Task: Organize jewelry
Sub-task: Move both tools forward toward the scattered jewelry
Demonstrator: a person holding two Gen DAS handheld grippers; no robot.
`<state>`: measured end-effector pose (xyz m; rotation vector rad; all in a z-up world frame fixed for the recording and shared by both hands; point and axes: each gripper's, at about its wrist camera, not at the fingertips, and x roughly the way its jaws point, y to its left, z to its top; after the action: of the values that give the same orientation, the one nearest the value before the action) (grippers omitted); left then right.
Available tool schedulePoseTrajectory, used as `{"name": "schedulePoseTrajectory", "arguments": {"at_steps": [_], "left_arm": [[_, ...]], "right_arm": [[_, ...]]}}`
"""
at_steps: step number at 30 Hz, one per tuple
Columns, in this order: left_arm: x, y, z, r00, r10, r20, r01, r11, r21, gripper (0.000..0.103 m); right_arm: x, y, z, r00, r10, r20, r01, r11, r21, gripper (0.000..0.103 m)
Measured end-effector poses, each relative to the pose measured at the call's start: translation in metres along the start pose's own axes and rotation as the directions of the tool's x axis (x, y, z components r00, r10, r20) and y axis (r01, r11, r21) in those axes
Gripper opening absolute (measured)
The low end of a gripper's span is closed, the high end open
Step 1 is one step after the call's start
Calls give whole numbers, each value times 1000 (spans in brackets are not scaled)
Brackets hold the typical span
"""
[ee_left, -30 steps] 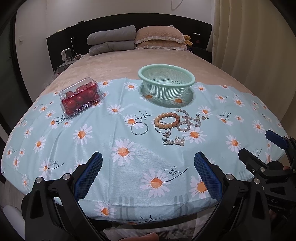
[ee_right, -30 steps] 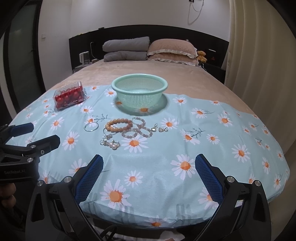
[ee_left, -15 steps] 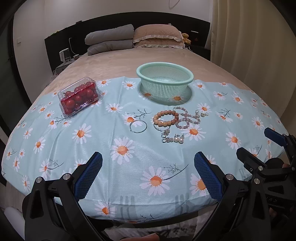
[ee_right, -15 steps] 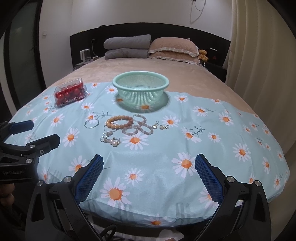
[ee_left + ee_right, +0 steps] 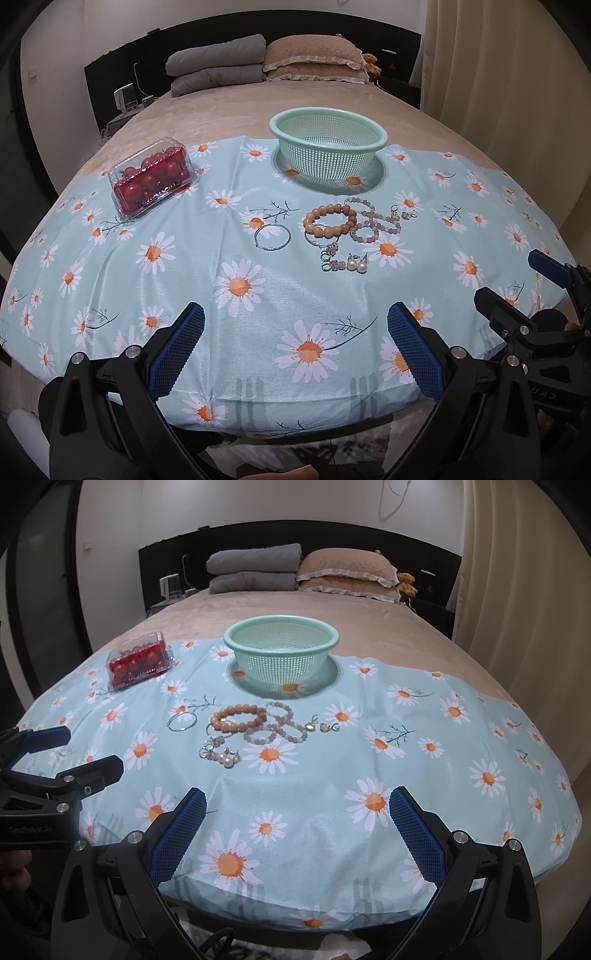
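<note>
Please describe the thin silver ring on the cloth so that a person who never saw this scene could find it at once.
Start at the green basket on the daisy cloth; the jewelry lies just in front of it. The silver hoop lies apart at the left end, beside the orange-brown bead bracelet. It alone is a bare thin wire circle, with no beads.

- Bed (image 5: 369, 635) with tan cover fills mid-frame.
- Black headboard (image 5: 417, 550) against white wall (image 5: 221, 506), upper frame.
- Grey and tan pillows (image 5: 295, 572) stacked upper centre.
- Cream curtain (image 5: 517, 572) at right.

A beige bed (image 5: 229, 110) carries stacked pillows (image 5: 258, 59) and a daisy-print cloth (image 5: 258, 302)
</note>
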<state>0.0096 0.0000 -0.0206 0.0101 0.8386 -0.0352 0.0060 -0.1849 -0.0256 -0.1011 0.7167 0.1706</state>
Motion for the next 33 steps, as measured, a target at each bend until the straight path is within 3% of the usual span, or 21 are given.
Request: {"name": "schedulePoseTrajectory", "arguments": {"at_steps": [15,33], "left_arm": [[33,7,5,996,-3,-87,1,1000,-24,97],[101,22,18,975,-5,-220,-5,999,-43,97]], "right_arm": [[33,-4,1,997,17,-78,-17,1000,10,95],[97,-7,8,981,42,-188,-38,999,24,95]]}}
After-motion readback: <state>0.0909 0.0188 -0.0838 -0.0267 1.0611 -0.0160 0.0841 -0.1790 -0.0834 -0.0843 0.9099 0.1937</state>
